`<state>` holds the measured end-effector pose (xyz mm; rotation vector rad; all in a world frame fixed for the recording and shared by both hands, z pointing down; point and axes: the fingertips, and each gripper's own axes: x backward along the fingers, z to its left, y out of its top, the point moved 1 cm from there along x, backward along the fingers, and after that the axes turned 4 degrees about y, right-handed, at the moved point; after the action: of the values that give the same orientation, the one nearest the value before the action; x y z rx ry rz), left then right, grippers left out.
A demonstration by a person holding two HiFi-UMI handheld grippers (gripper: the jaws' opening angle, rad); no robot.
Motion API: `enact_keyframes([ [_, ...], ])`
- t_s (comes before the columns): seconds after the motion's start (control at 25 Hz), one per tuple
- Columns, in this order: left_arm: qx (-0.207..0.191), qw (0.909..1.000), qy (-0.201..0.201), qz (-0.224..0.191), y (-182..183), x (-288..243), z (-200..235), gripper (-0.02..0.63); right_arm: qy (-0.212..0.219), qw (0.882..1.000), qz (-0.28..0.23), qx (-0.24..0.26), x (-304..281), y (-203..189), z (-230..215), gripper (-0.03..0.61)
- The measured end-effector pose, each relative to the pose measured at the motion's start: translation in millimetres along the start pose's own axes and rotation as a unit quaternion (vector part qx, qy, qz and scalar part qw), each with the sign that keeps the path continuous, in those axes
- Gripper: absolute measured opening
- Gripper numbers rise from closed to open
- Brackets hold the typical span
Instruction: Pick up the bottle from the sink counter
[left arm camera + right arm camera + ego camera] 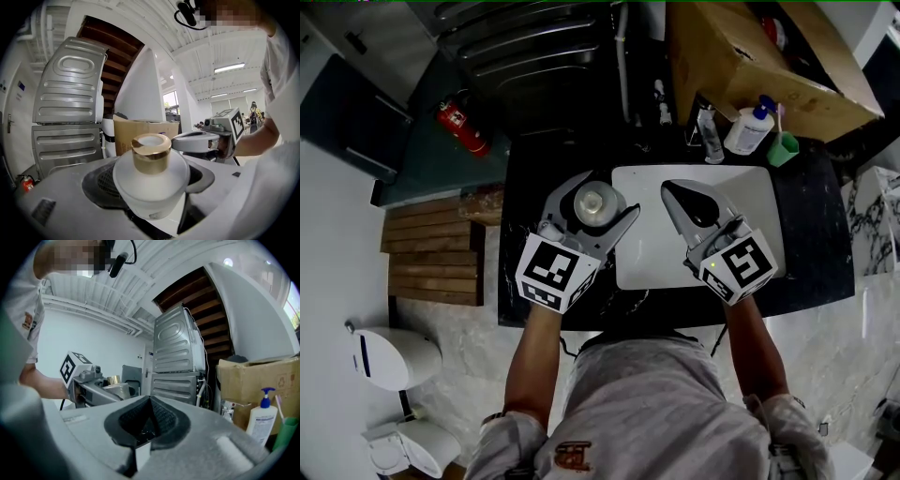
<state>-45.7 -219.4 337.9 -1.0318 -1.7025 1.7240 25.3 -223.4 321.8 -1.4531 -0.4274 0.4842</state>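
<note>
The bottle (596, 203) is white and frosted with a gold cap (151, 153). My left gripper (605, 199) is shut on it, a jaw pressing each side of its body. In the head view it sits over the black counter (520, 187), just left of the white sink basin (750, 202). In the left gripper view the bottle (150, 187) fills the space between the jaws, cap upward. My right gripper (675, 193) hovers over the basin with its jaws shut and nothing in them. In the right gripper view the right gripper (149, 401) has its dark pads meeting at the tips.
At the back of the counter stand a white pump bottle (749, 127), a green cup (784, 148) and a clear dispenser (710, 133). Behind them is a cardboard box (750, 56). A washing machine (544, 47), a red fire extinguisher (461, 127) and wooden slats (431, 248) lie left.
</note>
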Motion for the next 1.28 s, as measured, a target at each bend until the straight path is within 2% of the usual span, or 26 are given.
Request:
enact_keyframes([
  [1.28, -0.003, 0.9999, -0.003, -0.012, 5.6, 10.8, -4.1, 0.331, -0.002, 1.000, 0.012, 0.019, 7.4, -0.6, 13.6, 0.000],
])
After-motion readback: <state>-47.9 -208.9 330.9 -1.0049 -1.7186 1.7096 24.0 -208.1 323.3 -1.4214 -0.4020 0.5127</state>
